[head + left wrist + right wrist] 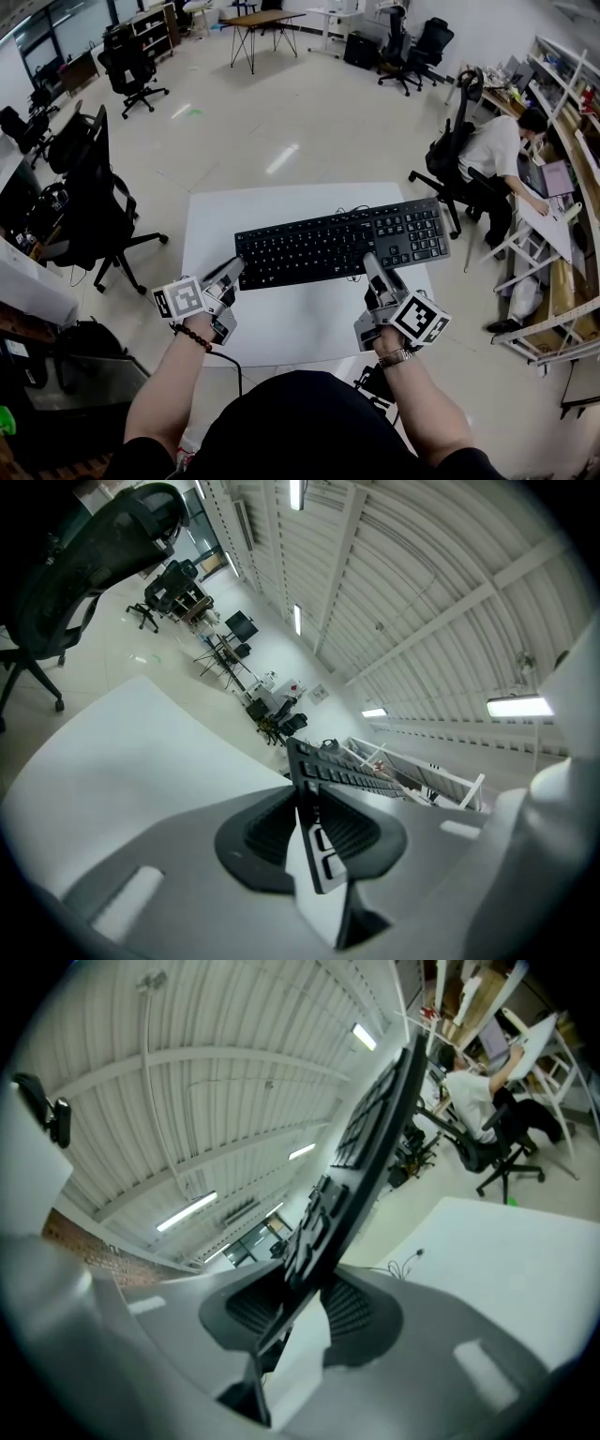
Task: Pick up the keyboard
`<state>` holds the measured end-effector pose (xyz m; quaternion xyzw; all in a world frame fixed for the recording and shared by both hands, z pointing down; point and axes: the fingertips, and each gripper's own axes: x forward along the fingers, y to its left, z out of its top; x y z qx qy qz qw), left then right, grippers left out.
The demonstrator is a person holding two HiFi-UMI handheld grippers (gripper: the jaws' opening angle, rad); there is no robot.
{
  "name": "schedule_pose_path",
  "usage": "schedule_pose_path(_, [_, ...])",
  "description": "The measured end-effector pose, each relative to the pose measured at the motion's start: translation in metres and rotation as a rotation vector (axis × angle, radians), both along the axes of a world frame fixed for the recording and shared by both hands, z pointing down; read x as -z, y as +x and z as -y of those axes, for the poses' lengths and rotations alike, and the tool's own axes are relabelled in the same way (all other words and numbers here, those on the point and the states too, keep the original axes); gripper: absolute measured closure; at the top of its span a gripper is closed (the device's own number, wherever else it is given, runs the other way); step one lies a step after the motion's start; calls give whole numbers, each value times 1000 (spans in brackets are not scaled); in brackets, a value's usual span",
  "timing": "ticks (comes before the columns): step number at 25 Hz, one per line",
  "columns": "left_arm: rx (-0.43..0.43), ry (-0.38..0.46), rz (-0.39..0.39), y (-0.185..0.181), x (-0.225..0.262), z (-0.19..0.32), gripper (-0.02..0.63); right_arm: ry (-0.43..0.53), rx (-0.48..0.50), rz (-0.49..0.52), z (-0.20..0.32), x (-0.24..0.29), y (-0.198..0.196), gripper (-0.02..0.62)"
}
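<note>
Holding the black keyboard [342, 244] clear of the white table [281, 328], with the board stretching out ahead of both grippers. Clamping its near left corner with the left gripper [234, 270], squeezing both faces of the board between the dark ribbed pads [272, 832]. Pinching the near edge, a bit right of the middle, with the right gripper [371, 264], gripping it tight between the jaws the same way. Trailing a thin cable [412, 1258] onto the tabletop below the right gripper. Also spotting a person [492, 150] sitting at a bench well off past the right gripper, and a black office chair [94, 197] out beyond the left gripper.
</note>
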<state>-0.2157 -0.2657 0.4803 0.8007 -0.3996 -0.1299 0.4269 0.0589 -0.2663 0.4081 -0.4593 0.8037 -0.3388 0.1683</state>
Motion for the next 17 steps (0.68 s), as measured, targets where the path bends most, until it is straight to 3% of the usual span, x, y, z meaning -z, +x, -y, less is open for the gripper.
schedule_pose_path(17, [0, 18, 11, -1, 4, 2, 528, 21, 7, -1, 0, 4, -1, 476])
